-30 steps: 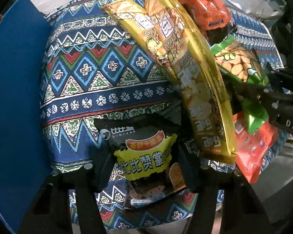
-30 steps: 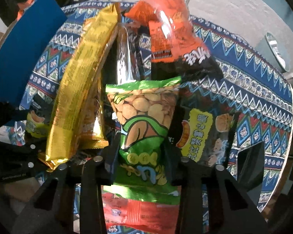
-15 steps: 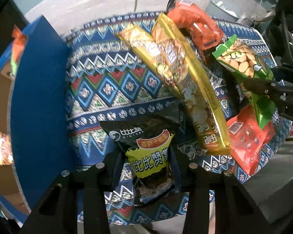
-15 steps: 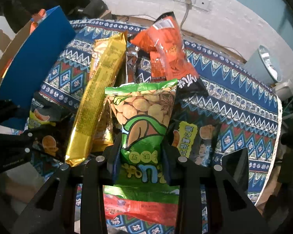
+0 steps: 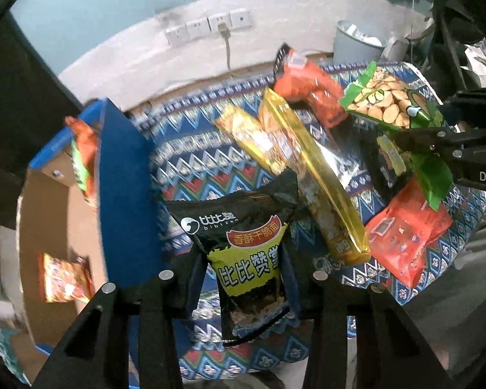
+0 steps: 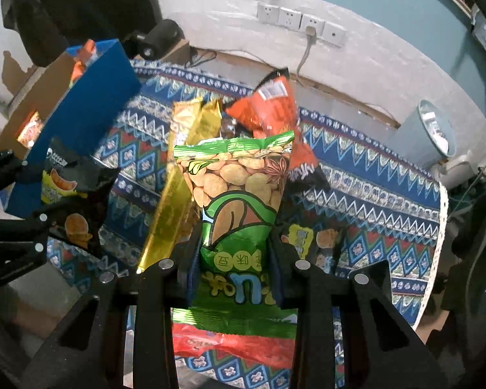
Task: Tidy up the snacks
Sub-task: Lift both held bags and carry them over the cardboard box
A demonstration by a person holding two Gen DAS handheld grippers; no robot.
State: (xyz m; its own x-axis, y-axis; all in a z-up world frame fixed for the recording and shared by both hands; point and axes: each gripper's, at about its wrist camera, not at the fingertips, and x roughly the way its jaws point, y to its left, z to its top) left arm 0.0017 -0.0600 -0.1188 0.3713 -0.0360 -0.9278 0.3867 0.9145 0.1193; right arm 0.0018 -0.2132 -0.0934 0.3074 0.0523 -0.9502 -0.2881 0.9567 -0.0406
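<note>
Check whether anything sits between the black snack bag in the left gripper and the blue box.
Nothing visible blocks it. The black snack bag, clamped in the left gripper, is lifted beside the blue box, and only the box's near wall lies between them. The box's open top shows two packets inside.

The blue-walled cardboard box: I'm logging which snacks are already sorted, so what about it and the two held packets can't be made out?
- Blue-walled cardboard box: left wrist view, contents motion-blurred; right wrist view, its wall hides most.
- Black noodle-snack packet: lower part hidden behind the left gripper fingers.
- Green peanut packet: bottom edge covered by the right gripper; the red packet beneath mostly hidden.
</note>
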